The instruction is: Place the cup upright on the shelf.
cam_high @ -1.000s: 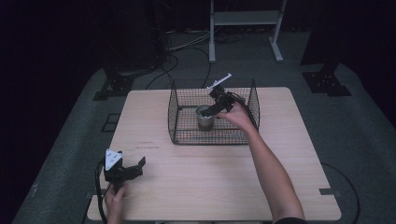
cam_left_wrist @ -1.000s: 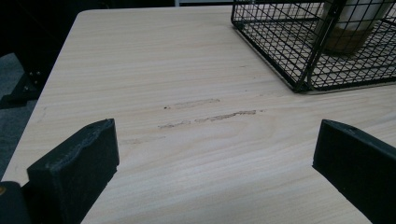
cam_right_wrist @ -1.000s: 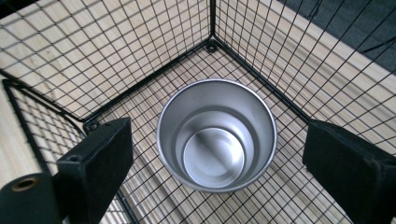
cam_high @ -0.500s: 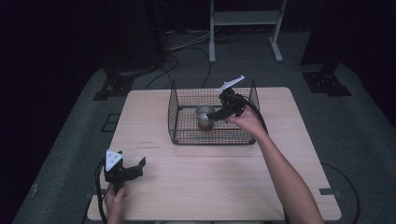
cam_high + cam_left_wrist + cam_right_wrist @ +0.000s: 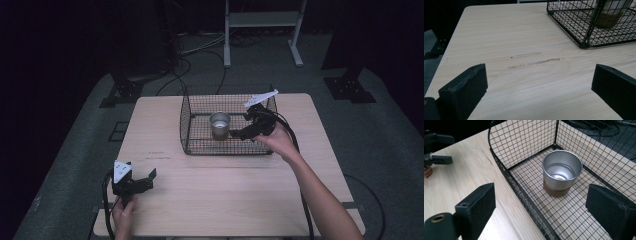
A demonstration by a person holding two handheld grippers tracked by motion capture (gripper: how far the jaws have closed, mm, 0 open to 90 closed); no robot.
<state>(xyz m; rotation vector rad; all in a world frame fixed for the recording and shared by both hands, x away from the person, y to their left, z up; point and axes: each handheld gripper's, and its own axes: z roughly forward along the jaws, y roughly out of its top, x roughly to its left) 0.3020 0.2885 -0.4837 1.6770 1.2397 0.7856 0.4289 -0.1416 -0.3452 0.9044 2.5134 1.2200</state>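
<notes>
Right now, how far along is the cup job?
Done: the metal cup stands upright inside the wire basket. In hand: nothing; the right gripper is open beside the cup, jaws not touching it. The left gripper sits open near the table's front edge. Probably left: pulling the right gripper clear.

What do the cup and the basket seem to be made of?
The cup looks like brushed metal: silvery with a dull sheen; its brown base may be cork or wood. The basket looks like black coated wire, welded in a fine grid.
</notes>
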